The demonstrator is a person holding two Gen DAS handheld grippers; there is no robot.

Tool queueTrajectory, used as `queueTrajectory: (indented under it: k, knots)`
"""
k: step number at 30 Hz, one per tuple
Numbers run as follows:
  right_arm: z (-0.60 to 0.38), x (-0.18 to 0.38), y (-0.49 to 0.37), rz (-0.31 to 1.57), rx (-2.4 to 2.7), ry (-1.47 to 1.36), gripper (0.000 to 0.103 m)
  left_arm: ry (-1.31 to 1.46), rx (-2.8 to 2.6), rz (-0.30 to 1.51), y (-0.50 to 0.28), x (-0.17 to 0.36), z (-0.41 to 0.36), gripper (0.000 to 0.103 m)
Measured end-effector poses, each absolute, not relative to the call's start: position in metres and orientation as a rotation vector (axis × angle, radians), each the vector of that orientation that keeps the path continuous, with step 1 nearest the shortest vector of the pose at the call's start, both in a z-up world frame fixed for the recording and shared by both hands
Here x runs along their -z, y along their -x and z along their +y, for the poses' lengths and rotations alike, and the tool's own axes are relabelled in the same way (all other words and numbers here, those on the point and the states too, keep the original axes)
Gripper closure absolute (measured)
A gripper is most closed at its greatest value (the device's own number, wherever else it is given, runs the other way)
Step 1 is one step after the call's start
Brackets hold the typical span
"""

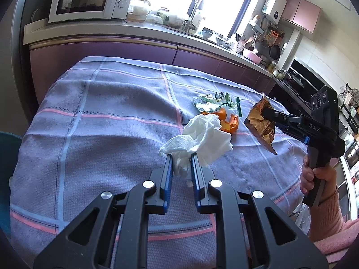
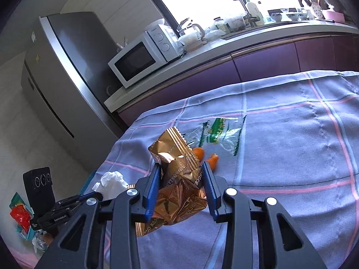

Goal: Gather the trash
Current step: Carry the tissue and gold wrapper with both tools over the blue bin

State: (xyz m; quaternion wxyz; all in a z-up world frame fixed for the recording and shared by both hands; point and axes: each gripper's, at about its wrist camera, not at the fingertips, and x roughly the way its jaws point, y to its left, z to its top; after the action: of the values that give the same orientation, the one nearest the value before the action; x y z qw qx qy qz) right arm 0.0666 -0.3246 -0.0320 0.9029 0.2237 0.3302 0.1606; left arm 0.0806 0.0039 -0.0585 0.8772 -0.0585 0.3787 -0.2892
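Observation:
My left gripper [image 1: 182,157] is shut on a crumpled white tissue [image 1: 202,136], which is lifted off the checked tablecloth [image 1: 112,123]. To the right, my right gripper [image 1: 267,114] holds a gold foil wrapper [image 1: 261,125] clear of the table. The right wrist view shows the right gripper [image 2: 181,165] with both blue pads pressing the gold wrapper [image 2: 177,157]. Behind it on the cloth lie orange peel pieces [image 2: 212,160] and a clear wrapper with green print [image 2: 219,134]. The tissue [image 2: 112,181] and left gripper [image 2: 89,196] appear low on the left.
A teal bin [image 2: 24,224] holding red and clear trash sits on the floor left of the table. A purple counter [image 1: 134,51] with a microwave [image 1: 89,0] runs behind the table, and a fridge [image 2: 67,78] stands at its end. A hand [image 1: 314,174] grips the right handle.

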Motion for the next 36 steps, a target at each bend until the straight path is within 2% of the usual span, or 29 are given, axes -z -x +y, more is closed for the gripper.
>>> queueTrajectory:
  k: [36]
  knots:
    - [-0.180, 0.027, -0.094, 0.736, -0.612, -0.354, 0.068, 0.186, 0.341, 0.706, -0.042, 0.043, 0.139, 0.087]
